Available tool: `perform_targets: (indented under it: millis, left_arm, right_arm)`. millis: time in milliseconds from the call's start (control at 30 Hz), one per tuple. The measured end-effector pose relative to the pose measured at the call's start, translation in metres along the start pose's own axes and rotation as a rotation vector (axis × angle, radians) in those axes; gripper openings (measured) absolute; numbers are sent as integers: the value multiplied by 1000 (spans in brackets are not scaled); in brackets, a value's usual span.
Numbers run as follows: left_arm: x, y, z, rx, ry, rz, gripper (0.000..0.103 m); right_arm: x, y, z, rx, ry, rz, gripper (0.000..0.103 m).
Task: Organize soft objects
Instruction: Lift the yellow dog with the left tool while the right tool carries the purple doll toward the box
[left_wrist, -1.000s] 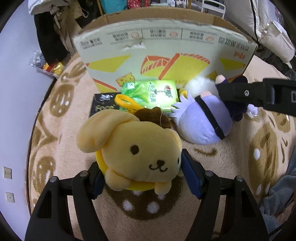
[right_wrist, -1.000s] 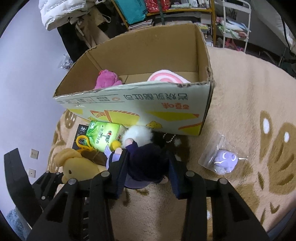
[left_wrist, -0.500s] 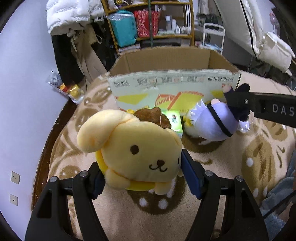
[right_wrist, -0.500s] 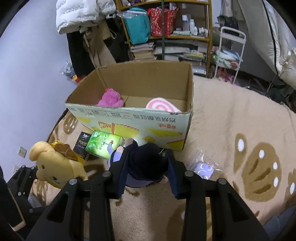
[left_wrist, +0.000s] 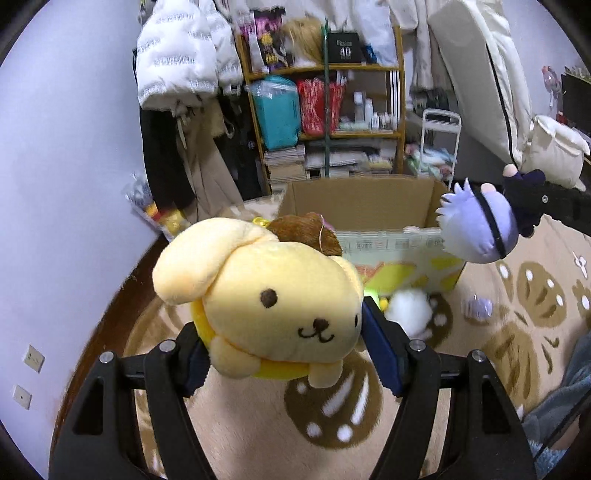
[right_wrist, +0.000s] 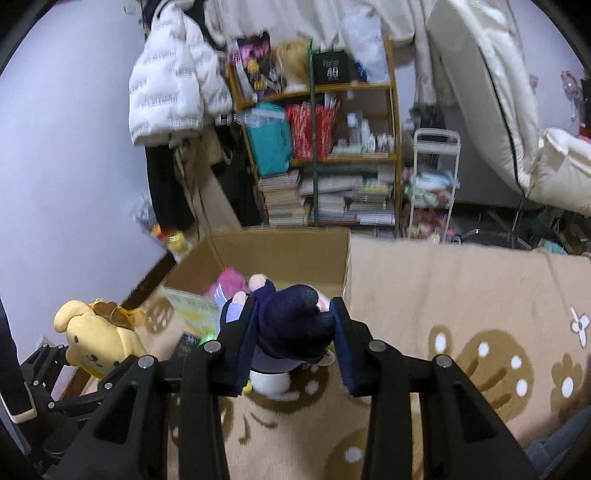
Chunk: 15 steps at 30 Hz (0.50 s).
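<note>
**Two plush toys held up near the cardboard box**

Landmark: one open cardboard box (left_wrist: 369, 206) on the tan rug (left_wrist: 517, 332).

Counts: two grippers, two toys held.
- Left gripper (left_wrist: 284, 350): jaws partly apart, pads pressed on the sides of one yellow dog plush (left_wrist: 266, 306), which hangs clear of the rug on the near side of the box.
- Right gripper (right_wrist: 291, 339): jaws narrower, clamped on one dark-robed doll (right_wrist: 291, 325) with a lilac head, held above the box's near wall.

Inside the box: one pink plush (right_wrist: 231, 280); whatever else lies there is hidden behind the doll.

On the rug by the box's near wall: one white fluffy ball (left_wrist: 408, 308), one small lilac item in a clear wrapper (left_wrist: 478, 307), blurred, and a green packet (left_wrist: 371, 295) mostly covered by the yellow dog plush.

Behind the box, one wooden shelf (right_wrist: 317, 155), blurred, contents not countable.
</note>
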<state>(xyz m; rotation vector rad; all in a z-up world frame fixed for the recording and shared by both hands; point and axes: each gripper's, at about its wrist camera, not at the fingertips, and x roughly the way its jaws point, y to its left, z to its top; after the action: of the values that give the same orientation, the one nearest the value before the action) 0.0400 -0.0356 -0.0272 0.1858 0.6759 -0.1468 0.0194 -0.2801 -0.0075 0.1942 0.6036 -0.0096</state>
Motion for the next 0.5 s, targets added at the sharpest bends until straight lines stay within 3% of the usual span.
perform_targets:
  millis: [233,500]
  left_arm:
    - [-14,3,32,8,-106,-12,71]
    - [-11,-2,65,54,-186,2,72]
  right_arm:
    - [-11,-1,18,17,-91,11,40]
    - [-3,1,35,11,-130,20,40]
